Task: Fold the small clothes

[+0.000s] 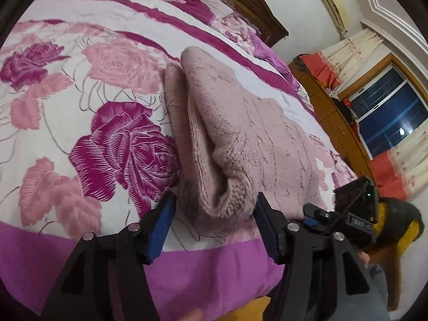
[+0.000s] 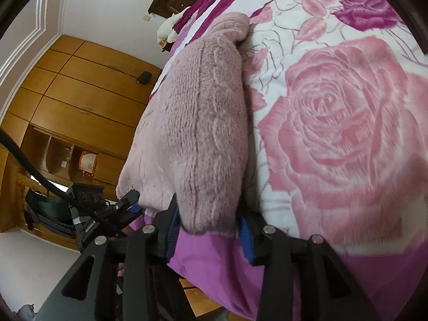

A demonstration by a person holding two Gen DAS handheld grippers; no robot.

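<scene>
Lying folded near the front edge of the rose-print blanket [image 1: 80, 85], the pink knit sweater [image 1: 235, 133] spans both grippers. Left gripper [image 1: 214, 208]: jaws apart, sweater's near fold btwn them, pads not pressing. Right gripper [image 2: 208, 222]: jaws apart round the sweater's other corner, w/ contact unclear.

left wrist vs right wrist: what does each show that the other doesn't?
Only the left wrist view: a dark window with cream and orange curtains, and an air conditioner high on the wall.

Only the right wrist view: a wooden wardrobe with open cubbies, and a white soft toy by the headboard.

Both: the folded pink sweater on the rose-patterned blanket, its near edge between each view's own open jaws, and the other gripper at the side.
</scene>
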